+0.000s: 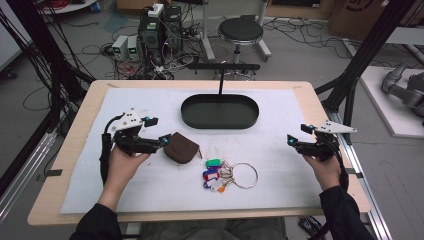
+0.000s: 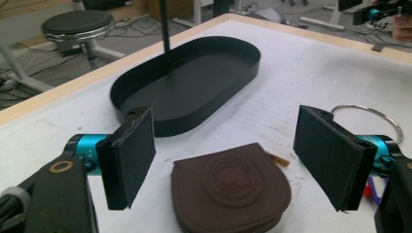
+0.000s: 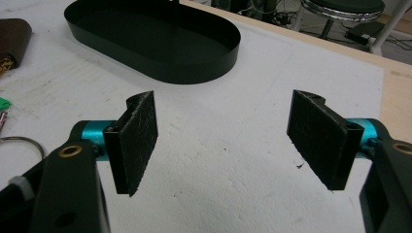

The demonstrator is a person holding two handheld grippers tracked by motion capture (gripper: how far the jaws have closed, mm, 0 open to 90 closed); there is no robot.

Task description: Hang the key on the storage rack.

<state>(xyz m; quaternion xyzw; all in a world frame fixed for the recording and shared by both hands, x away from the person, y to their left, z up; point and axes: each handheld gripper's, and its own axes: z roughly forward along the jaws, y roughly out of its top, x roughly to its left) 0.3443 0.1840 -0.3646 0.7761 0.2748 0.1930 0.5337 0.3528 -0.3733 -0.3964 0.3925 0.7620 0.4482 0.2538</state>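
A brown leather pouch [image 1: 181,147] lies on the white mat, left of centre. My left gripper [image 1: 161,132] is open just left of it; in the left gripper view the pouch [image 2: 231,191] lies between and below the spread jaws, untouched. A metal key ring with coloured tags [image 1: 225,175] rests in front of the pouch. The black oval tray [image 1: 220,112] sits at the back centre, with a thin post rising from it. My right gripper [image 1: 296,135] is open over bare mat at the right, with nothing between its pads [image 3: 136,141].
The white mat [image 1: 280,165] covers most of the wooden table. A black stool [image 1: 240,31], computer boxes and cables stand on the floor beyond the far edge. Black frame posts rise at both sides of the table.
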